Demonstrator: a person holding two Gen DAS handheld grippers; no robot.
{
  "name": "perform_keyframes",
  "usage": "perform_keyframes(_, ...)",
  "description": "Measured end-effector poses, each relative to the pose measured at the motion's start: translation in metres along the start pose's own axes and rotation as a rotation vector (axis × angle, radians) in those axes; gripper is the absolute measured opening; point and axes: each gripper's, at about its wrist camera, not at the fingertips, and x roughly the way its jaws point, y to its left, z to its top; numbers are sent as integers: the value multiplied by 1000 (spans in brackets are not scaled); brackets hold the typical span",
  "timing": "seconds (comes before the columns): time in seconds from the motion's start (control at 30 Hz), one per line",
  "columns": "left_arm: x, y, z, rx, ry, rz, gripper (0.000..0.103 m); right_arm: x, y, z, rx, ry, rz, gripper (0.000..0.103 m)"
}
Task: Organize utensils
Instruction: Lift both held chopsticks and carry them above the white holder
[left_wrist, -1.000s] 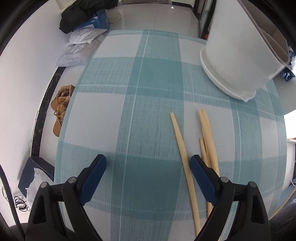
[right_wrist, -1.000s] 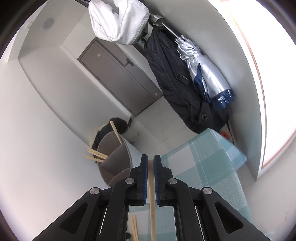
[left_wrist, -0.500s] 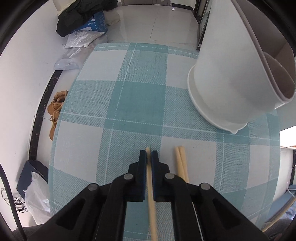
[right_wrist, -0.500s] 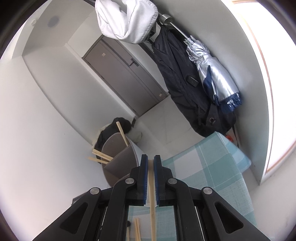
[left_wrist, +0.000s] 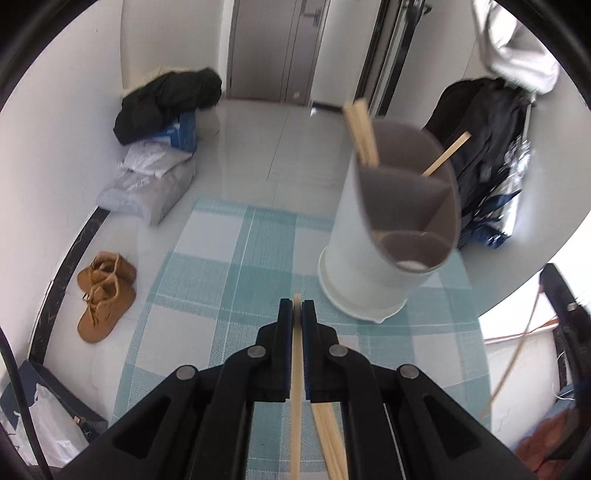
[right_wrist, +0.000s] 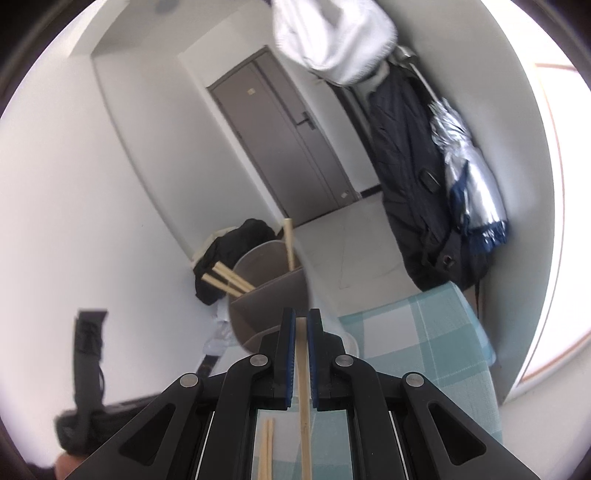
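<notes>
Chopstick (left_wrist: 295, 373) clamped, left hand-held gripper (left_wrist: 296, 308) | right hand-held gripper (right_wrist: 302, 319) clamps another (right_wrist: 303, 387) | boots (left_wrist: 105, 291) left-view only

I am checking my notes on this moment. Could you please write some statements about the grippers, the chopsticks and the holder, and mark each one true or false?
1. The left gripper is shut on a chopstick. True.
2. The right gripper is open and holds nothing. False: it is shut on a chopstick too.
3. The utensil holder has no chopsticks in it. False: several chopsticks stick out of it.
4. The holder has inner dividers. True.
5. More chopsticks lie on the checked tablecloth. True.
</notes>
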Motion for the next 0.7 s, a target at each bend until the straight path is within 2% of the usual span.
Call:
perform_keyframes(0.1,-19,-1,0,-1,-72,-43,1,-5,17,-4,-74,-11,11,6)
perform_keyframes(0.27,-23,0,7,31,-118,-65,1,-11,39,-16,-169,-20,20,6)
perform_keyframes(0.7,-35,1,5,104,-54,-50,1,-22,54,-28,-207,-15,29,6)
